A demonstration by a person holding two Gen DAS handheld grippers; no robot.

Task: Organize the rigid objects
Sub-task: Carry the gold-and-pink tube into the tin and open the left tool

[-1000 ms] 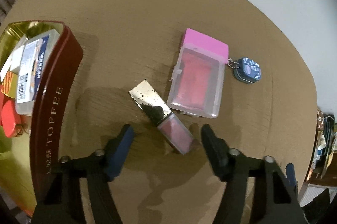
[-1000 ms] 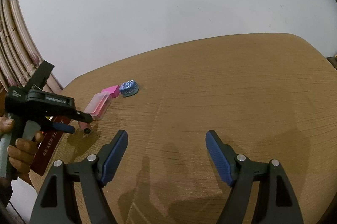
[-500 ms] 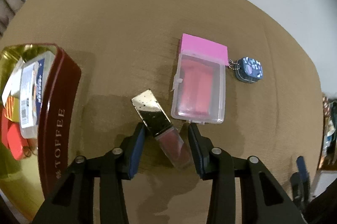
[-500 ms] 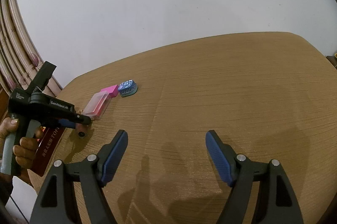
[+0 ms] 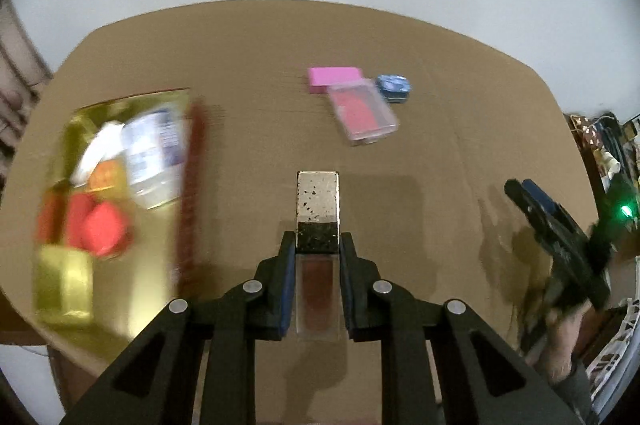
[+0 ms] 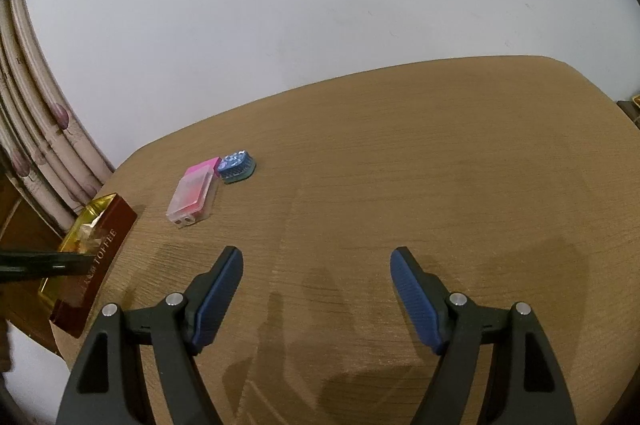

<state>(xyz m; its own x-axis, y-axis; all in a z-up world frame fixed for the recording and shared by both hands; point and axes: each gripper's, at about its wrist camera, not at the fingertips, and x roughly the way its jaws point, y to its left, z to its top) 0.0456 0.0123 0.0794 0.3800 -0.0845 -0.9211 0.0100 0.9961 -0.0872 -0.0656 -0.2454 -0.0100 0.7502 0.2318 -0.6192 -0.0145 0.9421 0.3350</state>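
Sitting at the far left of the wooden table (image 5: pixel 260 65), a dark red tin (image 6: pixel 105 249) lettered TOFFEE lay open with its gold lining showing; in the left wrist view it was smeared by blur, yet a white-labelled clear box (image 5: pixel 154 153), 2 or 3 red pieces (image 5: pixel 102 229) and a gold block (image 5: pixel 64 281) could be made out inside it; further right, the left gripper (image 5: pixel 317 257) was clamped on a lip-gloss tube (image 5: pixel 318 221), its blue pads pressing the clear, reddish-brown body from both sides while the speckled gold cap stuck out ahead of the fingertips; the tube appeared lifted clear of the table, casting a shadow on the wood behind it; beyond it, toward the far edge, a clear plastic case (image 5: pixel 364 113) with pink contents lay flat, touching a pink block (image 5: pixel 334 78) at its far end; just beside these sat a small blue patterned tin (image 5: pixel 394 87); further right again, the right gripper (image 6: pixel 318 289) hung over bare wood with its jaws wide apart and nothing between them; the left wrist view showed a hand (image 5: pixel 560 337) holding it at the table's right edge; cluttered shelves (image 5: pixel 608 153) stood past that edge.
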